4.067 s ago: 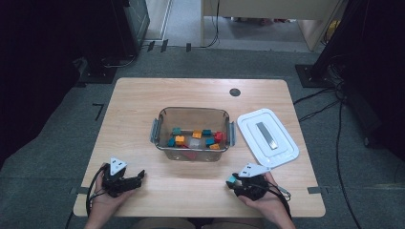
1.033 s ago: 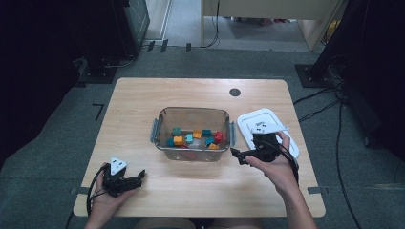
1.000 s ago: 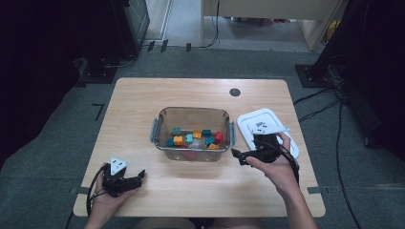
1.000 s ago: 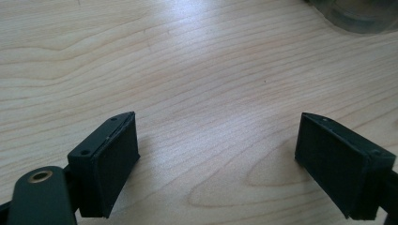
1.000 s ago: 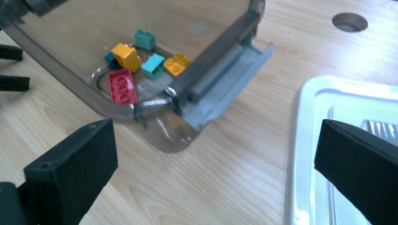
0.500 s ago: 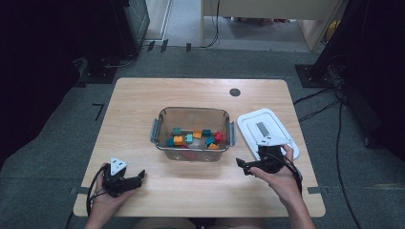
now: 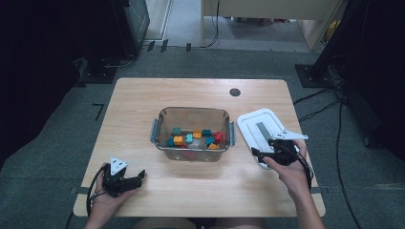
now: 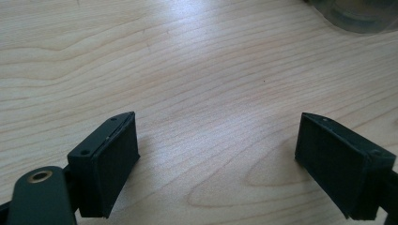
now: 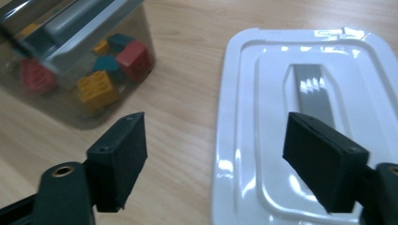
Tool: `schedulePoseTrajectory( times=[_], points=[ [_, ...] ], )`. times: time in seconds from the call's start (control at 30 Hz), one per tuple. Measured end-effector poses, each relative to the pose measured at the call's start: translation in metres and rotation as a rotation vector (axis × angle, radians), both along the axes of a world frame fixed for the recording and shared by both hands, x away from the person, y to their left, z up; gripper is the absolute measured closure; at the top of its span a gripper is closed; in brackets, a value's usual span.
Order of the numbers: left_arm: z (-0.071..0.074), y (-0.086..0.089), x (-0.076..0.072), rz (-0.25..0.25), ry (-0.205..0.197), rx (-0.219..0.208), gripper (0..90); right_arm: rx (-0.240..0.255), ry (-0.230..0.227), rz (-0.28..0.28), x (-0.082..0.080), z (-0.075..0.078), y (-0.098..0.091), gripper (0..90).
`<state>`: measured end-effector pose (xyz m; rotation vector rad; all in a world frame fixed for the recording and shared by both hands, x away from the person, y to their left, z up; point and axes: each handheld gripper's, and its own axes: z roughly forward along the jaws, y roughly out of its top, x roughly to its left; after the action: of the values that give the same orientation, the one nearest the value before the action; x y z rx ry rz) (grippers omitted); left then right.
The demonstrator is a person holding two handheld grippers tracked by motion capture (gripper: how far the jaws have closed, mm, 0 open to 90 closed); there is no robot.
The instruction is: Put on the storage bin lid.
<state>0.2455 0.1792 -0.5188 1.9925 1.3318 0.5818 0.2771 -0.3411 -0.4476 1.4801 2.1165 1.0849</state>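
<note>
1. The surface (image 7: 143, 109) carries a clear bin (image 7: 192, 133) of coloured blocks (image 7: 196, 138) at centre; the bin stands uncovered, presumably awaiting closure.
2. The white lid (image 7: 255, 129) lies flat just right of the bin, handle up.
3. The right claw (image 9: 213, 159) is positioned low over the lid's near edge, straddling it. Its jaws have just been closing from full width; they are still apart and nothing is pressed.
4. The left claw (image 8: 216, 164) is parked on bare wood, wide open and empty.
5. Compared with four seconds earlier, the right claw has left the near edge for the lid; the left is unchanged.

Both grippers (image 7: 125, 180) (image 7: 267, 151) agape — hands low.
</note>
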Motion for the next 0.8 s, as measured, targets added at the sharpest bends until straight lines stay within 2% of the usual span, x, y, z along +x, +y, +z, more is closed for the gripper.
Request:
schedulePoseTrajectory(
  times=[0.13,0.27,0.37,0.53,0.8],
  points=[
    [0.0,0.0,0.0,0.0,0.0,0.0,13.5,-0.009,-0.017,-0.011,0.014,-0.002,-0.003,28.4],
    [0.0,0.0,0.0,-0.001,0.002,0.002,13.5,-0.039,-0.017,-0.022,0.028,-0.005,-0.003,31.3],
    [0.0,0.0,0.0,-0.001,0.001,0.002,13.5,-0.053,-0.018,-0.071,0.038,-0.009,-0.004,40.7],
    [0.0,0.0,0.0,-0.001,0.001,0.001,13.5,-0.091,-0.022,-0.091,0.051,-0.018,-0.008,48.9],
    [0.0,0.0,0.0,-0.001,0.001,0.001,13.5,-0.08,-0.011,-0.118,0.068,-0.033,-0.023,54.7]
  ],
)
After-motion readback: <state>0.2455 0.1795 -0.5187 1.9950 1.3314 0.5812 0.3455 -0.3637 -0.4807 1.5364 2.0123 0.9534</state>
